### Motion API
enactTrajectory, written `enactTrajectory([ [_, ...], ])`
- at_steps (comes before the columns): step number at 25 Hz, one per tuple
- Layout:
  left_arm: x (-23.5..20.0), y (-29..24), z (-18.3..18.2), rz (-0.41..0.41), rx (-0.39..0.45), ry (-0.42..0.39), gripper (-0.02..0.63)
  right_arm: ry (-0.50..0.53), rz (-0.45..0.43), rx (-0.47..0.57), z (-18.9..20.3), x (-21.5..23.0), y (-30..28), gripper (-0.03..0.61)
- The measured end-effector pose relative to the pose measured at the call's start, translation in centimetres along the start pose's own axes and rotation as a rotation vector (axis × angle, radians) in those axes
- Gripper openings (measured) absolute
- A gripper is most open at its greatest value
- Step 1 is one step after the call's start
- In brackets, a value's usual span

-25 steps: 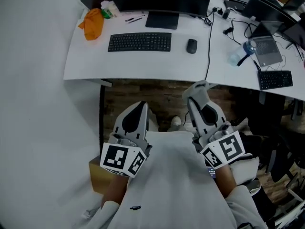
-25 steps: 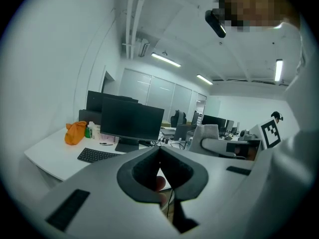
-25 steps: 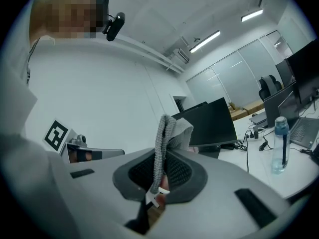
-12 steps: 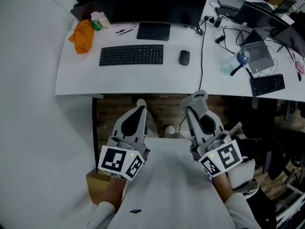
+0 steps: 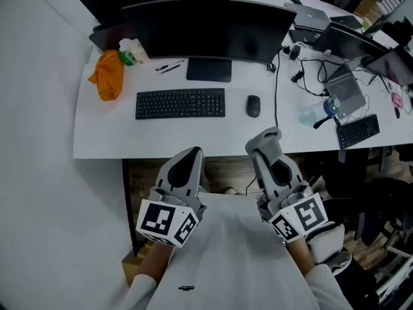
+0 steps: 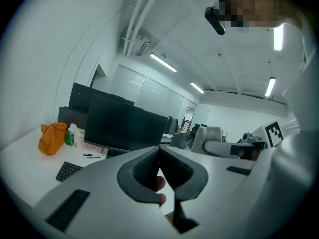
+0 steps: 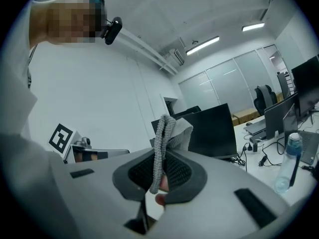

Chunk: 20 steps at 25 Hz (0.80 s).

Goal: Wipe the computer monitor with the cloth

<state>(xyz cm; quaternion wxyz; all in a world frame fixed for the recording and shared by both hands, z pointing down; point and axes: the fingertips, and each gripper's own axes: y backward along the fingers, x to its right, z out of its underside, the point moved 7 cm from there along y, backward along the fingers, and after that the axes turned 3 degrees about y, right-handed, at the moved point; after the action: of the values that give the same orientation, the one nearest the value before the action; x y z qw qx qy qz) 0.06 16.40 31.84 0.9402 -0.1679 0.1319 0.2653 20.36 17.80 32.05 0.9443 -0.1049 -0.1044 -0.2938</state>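
Observation:
The dark computer monitor (image 5: 213,26) stands at the back of the white desk (image 5: 103,141); it also shows in the left gripper view (image 6: 124,128) and the right gripper view (image 7: 212,131). My right gripper (image 5: 266,138) hovers at the desk's front edge, shut on a folded grey cloth (image 7: 165,131) that sticks up from between the jaws. That cloth shows as a pale wad (image 5: 270,134) at the tip. Beside it, my left gripper (image 5: 191,152) is shut with nothing in it. Both sit well short of the monitor.
A black keyboard (image 5: 181,103) and mouse (image 5: 253,106) lie in front of the monitor. An orange bag (image 5: 108,75) sits at the left. Laptops, cables, a water bottle (image 5: 316,113) and a second keyboard (image 5: 358,131) crowd the right. A cardboard box (image 5: 132,270) stands on the floor.
The view has lifted, so the whole monitor now shows and the desk sits lower in frame. Both grippers have come forward to the desk's front edge, still shut.

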Motion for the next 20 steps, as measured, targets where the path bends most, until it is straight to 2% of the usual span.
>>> enactTrajectory([
  [12,-13.1,-2.3,-8.3,0.060,0.047,0.007,0.014,0.049,0.025,0.061,-4.8,-4.0,-14.7,0.026],
  [20,-18.4,-3.8,-10.6,0.106,0.038,0.003,0.014,0.053,0.061,0.087,-6.2,-5.5,-21.4,0.026],
])
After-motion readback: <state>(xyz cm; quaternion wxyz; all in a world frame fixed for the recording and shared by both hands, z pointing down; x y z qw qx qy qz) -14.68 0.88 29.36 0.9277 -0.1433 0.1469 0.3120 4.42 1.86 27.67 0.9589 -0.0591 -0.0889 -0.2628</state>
